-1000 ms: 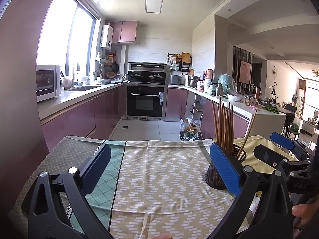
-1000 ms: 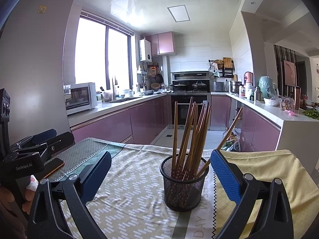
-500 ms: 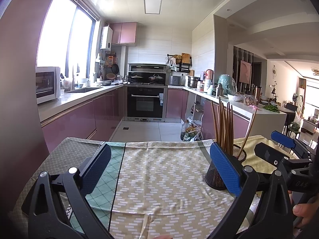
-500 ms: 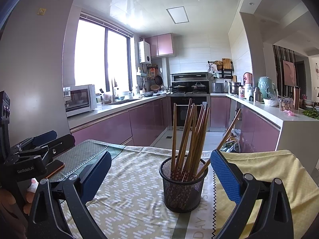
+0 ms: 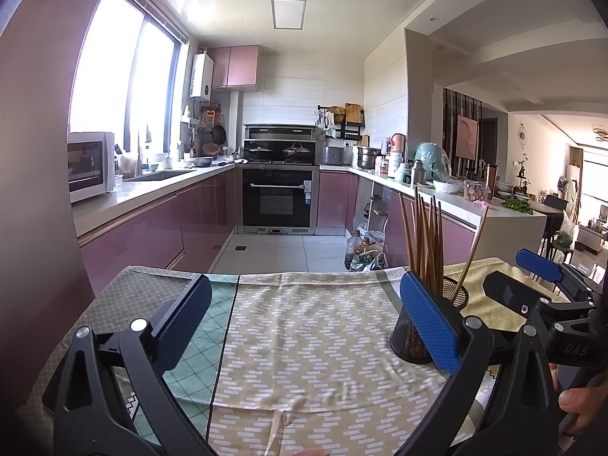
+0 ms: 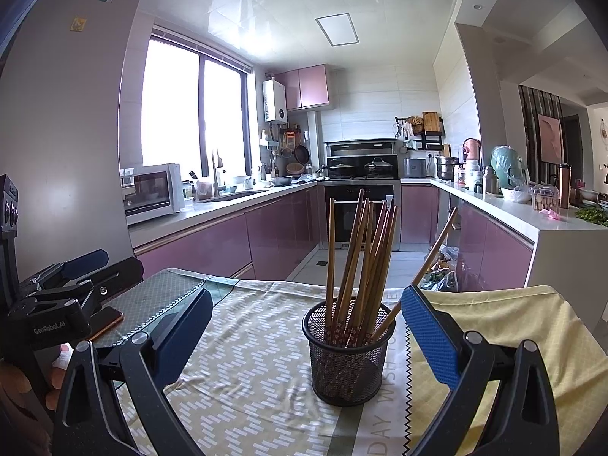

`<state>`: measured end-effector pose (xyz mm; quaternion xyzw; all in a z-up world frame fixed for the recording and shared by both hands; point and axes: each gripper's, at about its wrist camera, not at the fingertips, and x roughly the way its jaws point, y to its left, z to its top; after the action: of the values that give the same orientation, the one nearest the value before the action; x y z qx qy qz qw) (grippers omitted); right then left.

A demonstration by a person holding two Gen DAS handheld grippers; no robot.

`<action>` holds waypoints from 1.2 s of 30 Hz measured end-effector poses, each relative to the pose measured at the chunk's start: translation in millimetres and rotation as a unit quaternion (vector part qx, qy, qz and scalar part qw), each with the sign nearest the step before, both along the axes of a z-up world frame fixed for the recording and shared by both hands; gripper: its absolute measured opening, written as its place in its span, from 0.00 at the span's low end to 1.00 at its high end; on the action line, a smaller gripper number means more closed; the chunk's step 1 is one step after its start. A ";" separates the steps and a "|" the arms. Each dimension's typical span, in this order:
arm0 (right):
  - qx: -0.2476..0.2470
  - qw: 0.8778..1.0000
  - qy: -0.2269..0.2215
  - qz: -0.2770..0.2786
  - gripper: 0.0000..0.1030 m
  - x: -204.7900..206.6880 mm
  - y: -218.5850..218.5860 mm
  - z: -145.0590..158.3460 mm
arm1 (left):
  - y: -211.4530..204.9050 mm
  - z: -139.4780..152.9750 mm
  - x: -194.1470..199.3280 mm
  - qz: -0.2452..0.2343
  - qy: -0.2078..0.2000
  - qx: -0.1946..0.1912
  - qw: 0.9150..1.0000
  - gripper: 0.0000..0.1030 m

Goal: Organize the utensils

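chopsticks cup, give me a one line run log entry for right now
chopsticks upright in mesh cup | cup on cloth | left gripper open, empty | right gripper open, empty

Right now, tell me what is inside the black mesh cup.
The mesh cup holds a bundle of wooden chopsticks, one leaning out to the right. Their lower ends show dimly through the mesh; the cup's bottom is hidden.

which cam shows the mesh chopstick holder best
The right wrist view: the mesh holder sits centred between the open tongs, rim, wall and chopsticks all clear. In the left wrist view the holder sits off to the right, half hidden behind a blue finger pad.
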<state>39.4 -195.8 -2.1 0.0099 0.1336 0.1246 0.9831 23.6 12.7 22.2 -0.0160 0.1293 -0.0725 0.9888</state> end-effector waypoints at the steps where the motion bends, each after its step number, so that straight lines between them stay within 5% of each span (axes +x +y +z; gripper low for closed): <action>1: 0.000 1.000 0.001 0.000 0.93 0.2 -0.2 0.0 | -0.6 -0.1 -0.4 0.000 0.000 0.000 1.000 0.95; 36: 0.004 1.000 -0.001 -0.004 0.93 1.2 -0.5 -0.6 | -2.3 0.4 1.1 -0.001 -0.002 0.005 1.000 0.95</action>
<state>40.7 -196.3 -2.6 0.0141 0.1324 0.1212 0.9837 24.7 10.4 22.6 -0.0113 0.1274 -0.0726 0.9891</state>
